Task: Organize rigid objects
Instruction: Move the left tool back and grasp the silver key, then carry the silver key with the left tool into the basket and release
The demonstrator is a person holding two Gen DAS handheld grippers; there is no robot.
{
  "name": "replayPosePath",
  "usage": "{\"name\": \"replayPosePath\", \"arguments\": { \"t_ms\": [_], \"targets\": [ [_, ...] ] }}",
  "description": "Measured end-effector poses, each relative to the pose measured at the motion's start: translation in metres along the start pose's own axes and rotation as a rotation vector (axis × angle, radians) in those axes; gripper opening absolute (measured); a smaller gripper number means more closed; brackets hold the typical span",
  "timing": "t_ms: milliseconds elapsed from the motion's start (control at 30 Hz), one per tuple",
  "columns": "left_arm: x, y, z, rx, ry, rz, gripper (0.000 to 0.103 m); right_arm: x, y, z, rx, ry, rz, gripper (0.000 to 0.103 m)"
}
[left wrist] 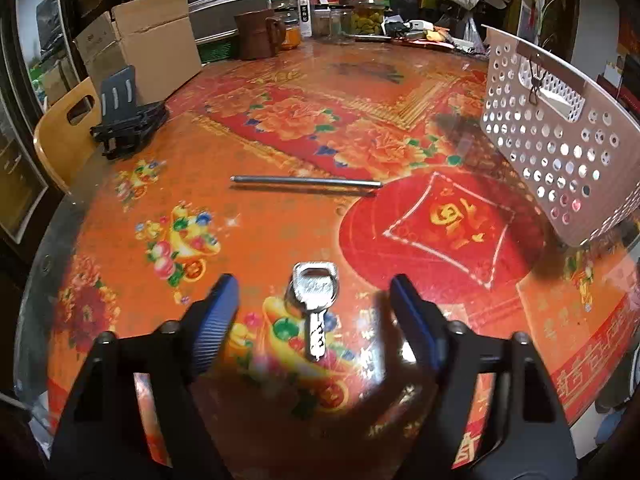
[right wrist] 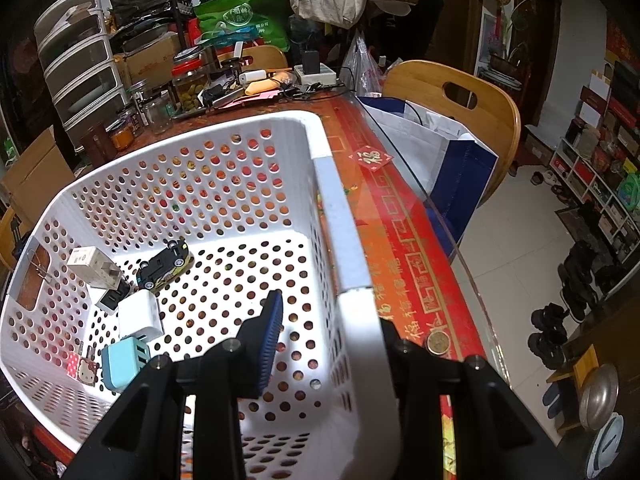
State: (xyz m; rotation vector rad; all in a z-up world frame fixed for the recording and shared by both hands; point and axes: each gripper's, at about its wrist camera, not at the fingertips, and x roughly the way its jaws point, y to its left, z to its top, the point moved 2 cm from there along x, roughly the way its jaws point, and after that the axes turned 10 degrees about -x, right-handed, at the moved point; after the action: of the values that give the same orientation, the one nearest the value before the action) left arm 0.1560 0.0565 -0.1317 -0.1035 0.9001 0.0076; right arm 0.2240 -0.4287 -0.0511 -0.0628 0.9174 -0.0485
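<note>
A: Pretty cluttered room. Wooden chair [right wrist: 476, 120] pulled up by the surface [left wrist: 280, 220], which has a red floral cover under glass.

B: Yeah, pale tiled floor [right wrist: 504, 248], shoes [right wrist: 548, 332], packed shelves [right wrist: 600, 176] along the wall.

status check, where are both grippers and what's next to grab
Left hand-held gripper open around key, not gripping. Right hand-held gripper shut on basket rim. Metal rod beyond, clear of key.

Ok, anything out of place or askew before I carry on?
The toy car in the white basket lies tipped on its side, wheels showing. A coin sits close to the table's glass edge.
</note>
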Motion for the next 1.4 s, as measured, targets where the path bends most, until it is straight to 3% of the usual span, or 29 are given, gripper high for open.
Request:
{"name": "replayPosePath", "arguments": {
  "t_ms": [67,133,233,967,1033,1400],
  "targets": [
    [0.0,-0.002,0.003,0.0,-0.004,-0.014,0.058,0.0,0.0,0.0,0.0,-0.001,-0.001,0.034],
    [0.0,-0.005,0.004,0.004,-0.007,-0.022,0.039,0.0,0.0,0.0,0.0,0.0,-0.001,0.034],
    [0.0,-0.01,0.006,0.016,-0.014,-0.019,0.023,0.0,0.0,0.0,0.0,0.0,0.0,0.034],
    [-0.013,-0.006,-0.001,0.003,-0.067,-0.008,0.022,0.0,-0.002,0.002,-0.003,0.002,-0.006,0.034],
    [-0.015,-0.005,0.0,0.003,-0.071,-0.009,0.002,0.0,-0.003,0.002,-0.003,0.002,-0.006,0.034],
    [-0.012,-0.004,-0.002,0.002,-0.057,-0.014,0.002,0.0,-0.002,0.002,-0.003,0.002,-0.006,0.034]
  ]
}}
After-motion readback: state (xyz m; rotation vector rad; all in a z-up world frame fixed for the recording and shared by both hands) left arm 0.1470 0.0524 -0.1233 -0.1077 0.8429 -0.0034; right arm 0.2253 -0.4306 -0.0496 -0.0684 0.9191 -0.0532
